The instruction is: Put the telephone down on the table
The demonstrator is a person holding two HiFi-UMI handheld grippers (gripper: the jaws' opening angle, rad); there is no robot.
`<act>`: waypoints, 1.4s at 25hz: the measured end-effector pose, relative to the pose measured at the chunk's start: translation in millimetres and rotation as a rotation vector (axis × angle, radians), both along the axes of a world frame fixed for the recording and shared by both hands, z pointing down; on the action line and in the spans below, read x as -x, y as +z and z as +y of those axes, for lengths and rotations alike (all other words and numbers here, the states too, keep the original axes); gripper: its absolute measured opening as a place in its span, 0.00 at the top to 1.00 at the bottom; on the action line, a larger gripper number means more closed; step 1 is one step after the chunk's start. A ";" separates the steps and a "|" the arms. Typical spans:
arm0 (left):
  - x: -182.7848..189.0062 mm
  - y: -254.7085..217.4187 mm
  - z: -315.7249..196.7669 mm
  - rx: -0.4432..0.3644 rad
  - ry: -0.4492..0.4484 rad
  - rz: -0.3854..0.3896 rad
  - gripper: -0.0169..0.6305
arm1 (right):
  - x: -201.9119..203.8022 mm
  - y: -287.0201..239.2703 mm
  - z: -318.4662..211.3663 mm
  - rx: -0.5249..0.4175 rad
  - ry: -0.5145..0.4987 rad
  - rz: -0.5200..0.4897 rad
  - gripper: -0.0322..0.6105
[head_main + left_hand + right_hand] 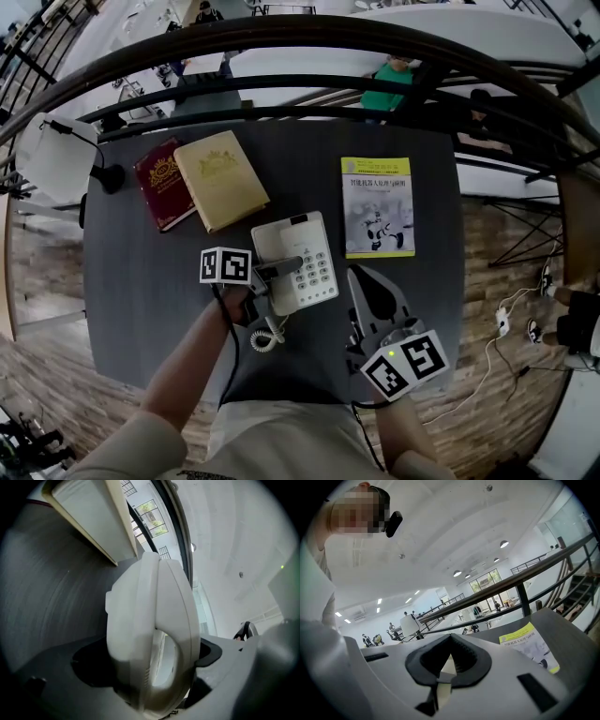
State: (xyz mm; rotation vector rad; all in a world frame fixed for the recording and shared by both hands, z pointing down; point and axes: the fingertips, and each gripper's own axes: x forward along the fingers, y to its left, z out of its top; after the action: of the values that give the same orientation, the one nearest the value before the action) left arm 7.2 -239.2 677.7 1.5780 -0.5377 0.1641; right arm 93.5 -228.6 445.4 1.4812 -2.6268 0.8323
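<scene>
While left tongs point(278, 269) clamp telephone handset point(150, 634), right tongs point(449, 638) closed, dark table point(141, 281), railing point(281, 89) beyond.

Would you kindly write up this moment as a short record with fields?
left gripper: shut on the telephone handset
right gripper: jaws together, holding nothing, near the table's front edge
telephone: mid-table, keypad up, coiled cord trailing toward the person
red book, cream book: side by side, far left
booklet: flat, right of the telephone
</scene>
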 end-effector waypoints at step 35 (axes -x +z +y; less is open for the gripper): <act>61.4 -32.1 26.2 -0.097 0.056 -0.515 0.27 | -3.9 -7.5 22.5 -0.032 0.008 0.048 0.95</act>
State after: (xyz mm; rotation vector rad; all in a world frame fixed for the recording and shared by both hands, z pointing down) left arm -54.2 -213.0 645.7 1.6473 -0.9110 0.6048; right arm 97.3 -206.2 438.0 1.5004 -2.6135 0.7498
